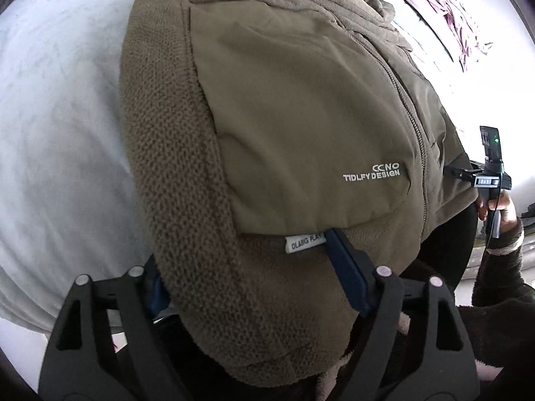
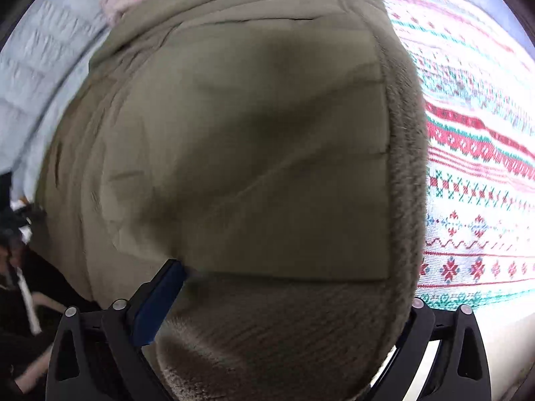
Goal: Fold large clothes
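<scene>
Olive fleece-trimmed jacket (image 1: 301, 127) bunched within both grippers' fingers.

White bedsheet (image 1: 50, 133), patterned knit blanket (image 2: 474, 173)

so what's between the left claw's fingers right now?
In the left wrist view, a fleece edge of the olive jacket fills the gap between the left claw's blue fingers; a small white tag sits just above.

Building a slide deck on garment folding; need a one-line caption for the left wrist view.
Left gripper clamps the fleece edge of an olive jacket over white bedding.
</scene>
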Demonstrator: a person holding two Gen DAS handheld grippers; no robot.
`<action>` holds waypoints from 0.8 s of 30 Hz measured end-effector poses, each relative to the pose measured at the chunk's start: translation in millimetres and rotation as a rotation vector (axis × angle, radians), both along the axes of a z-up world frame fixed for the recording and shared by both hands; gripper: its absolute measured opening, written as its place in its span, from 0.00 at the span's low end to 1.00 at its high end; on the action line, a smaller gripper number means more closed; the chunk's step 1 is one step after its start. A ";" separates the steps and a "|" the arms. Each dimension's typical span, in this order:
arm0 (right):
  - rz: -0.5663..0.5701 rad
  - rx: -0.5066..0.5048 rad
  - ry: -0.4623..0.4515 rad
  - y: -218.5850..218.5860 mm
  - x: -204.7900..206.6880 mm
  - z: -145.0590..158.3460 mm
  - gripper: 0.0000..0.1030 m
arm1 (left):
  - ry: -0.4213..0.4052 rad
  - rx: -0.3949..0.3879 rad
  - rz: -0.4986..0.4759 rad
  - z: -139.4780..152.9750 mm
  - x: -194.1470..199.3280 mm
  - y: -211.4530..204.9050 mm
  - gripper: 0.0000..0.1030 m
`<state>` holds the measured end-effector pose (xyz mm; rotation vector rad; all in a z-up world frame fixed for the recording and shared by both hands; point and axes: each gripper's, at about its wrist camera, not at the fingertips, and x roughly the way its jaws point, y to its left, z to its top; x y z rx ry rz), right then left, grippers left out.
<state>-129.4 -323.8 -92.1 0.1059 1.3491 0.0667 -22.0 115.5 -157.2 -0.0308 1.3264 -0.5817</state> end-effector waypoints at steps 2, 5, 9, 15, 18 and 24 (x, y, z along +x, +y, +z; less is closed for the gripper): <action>0.003 -0.014 -0.009 4.8 -4.1 2.2 0.91 | -0.012 0.016 0.008 1.1 -1.7 -2.0 0.70; -0.004 -0.007 -0.029 2.6 -11.8 8.3 0.80 | -0.027 0.032 0.028 3.0 -2.9 2.3 0.52; -0.035 0.050 -0.088 -7.5 -22.6 27.3 0.43 | -0.040 -0.028 0.062 18.7 -4.6 6.9 0.27; -0.006 0.108 -0.244 -8.9 -26.4 83.9 0.32 | -0.148 -0.141 0.068 72.4 0.1 2.5 0.23; 0.024 0.071 -0.338 -2.1 -15.8 123.0 0.30 | -0.238 -0.183 0.067 106.0 7.6 -0.5 0.22; 0.059 -0.027 -0.417 9.0 26.1 166.0 0.29 | -0.363 -0.245 0.107 147.3 49.9 -5.3 0.22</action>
